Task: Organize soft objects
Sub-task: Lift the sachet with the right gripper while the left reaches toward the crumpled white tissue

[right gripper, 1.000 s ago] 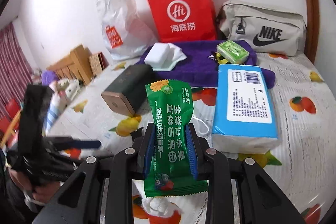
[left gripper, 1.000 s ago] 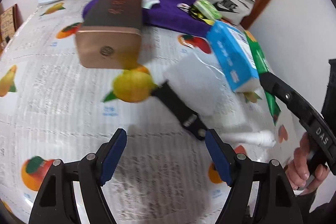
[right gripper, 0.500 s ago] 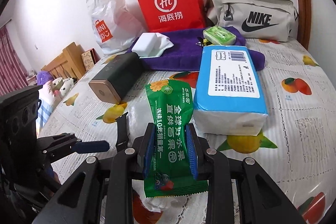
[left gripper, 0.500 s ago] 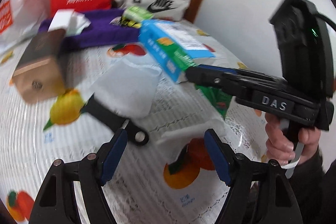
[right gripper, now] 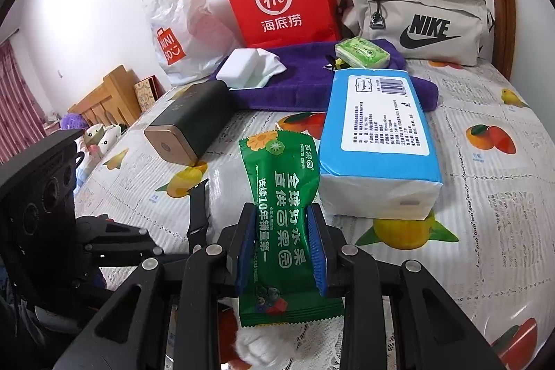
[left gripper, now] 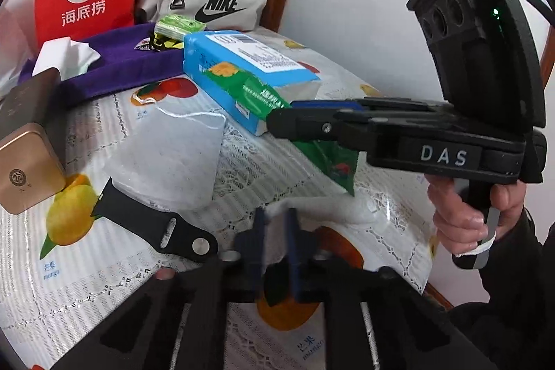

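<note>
glossy plastic snack packet; lacy tablecloth; plush purple towel.

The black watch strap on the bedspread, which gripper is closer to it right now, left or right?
Left. The left gripper sits just right of the black watch strap's pinned end, fingers closing on something white. The right gripper is farther off, raised near the blue tissue pack, holding the green snack packet.
</note>
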### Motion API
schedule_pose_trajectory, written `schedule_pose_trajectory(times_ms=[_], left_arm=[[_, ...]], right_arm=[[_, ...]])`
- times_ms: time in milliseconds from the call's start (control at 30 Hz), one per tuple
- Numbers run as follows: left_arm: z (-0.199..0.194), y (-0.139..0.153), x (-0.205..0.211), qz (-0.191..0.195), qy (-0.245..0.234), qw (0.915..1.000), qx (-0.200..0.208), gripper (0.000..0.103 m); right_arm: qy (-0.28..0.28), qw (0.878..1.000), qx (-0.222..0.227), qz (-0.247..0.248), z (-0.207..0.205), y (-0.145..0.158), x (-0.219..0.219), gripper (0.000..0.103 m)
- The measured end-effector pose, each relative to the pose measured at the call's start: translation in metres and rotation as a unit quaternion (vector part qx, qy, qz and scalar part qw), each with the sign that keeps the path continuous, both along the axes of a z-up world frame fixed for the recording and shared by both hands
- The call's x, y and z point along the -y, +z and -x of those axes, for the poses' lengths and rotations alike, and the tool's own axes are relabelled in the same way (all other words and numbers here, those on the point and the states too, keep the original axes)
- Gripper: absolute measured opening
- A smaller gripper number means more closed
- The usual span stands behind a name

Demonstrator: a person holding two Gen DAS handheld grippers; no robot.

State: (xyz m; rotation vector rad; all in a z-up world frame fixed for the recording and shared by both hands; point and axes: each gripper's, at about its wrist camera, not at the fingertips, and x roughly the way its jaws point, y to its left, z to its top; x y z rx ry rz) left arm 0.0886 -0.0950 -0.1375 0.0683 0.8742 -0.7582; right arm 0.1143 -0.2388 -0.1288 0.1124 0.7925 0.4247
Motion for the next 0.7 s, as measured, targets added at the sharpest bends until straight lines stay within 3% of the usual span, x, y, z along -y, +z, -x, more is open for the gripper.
schedule_pose_trajectory(times_ms=[367,567,700], left_arm=[[0.012,0.009,-0.046,-0.017,0.076,0.9969,0.009,0.005],[0.018,0.01,-0.093,-0.02,0.153,0.988,-0.002,0.005],[0.018,0.007,-0.1,-0.02,0.161,0.9866,-0.02,0.005]], right_arm=[[-0.028,1.0,-0.002,0.013,0.013,-0.004,0.027,0.03],[-0.038,0.998,-0.016,0.051,0.02,-0.017,0.034,0.03],[-0.046,0.997,-0.032,0.055,0.022,-0.029,0.04,0.03]])
